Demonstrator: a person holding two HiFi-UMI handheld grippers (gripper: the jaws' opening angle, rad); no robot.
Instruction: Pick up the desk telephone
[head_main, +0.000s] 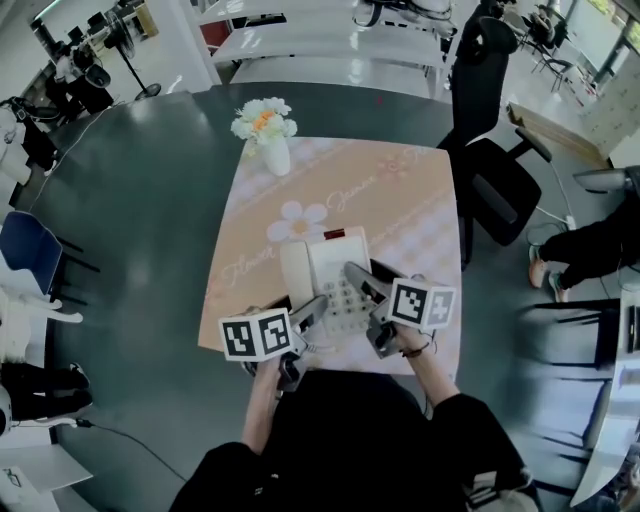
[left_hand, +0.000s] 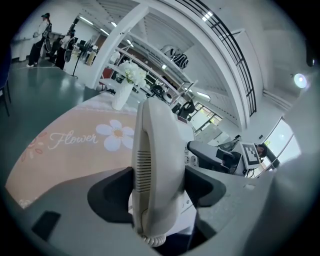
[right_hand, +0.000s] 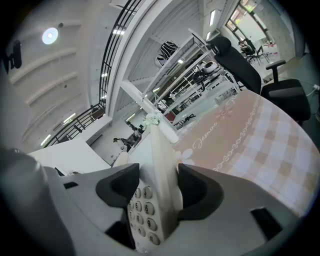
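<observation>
White desk telephone (head_main: 328, 272) over the near middle of a peach tablecloth (head_main: 400, 200), keypad up, handset (left_hand: 155, 165) along its left side. Resting on the cloth or just off it: cannot tell.

Left gripper (head_main: 316, 306) at the near end of the handset, fingers (left_hand: 112, 192) pinching it from both sides, coiled cord (left_hand: 150, 240) showing just below. Right gripper (head_main: 354, 272) at the telephone's right edge, fingers (right_hand: 200, 192) clamped on the thin side of the body, just beside the number keys (right_hand: 142, 210). Both grippers reaching in from the near edge, side by side, close together.

Tablecloth printed with a white flower (head_main: 300, 215) and script lettering, spread on a dark round tabletop (head_main: 150, 220). White vase (head_main: 276, 157) of pale flowers at the cloth's far left corner, well apart from the telephone. Black office chair (head_main: 490, 170) beyond the tabletop's right side. A seated person's legs (head_main: 590, 245) at the right edge of the head view.
</observation>
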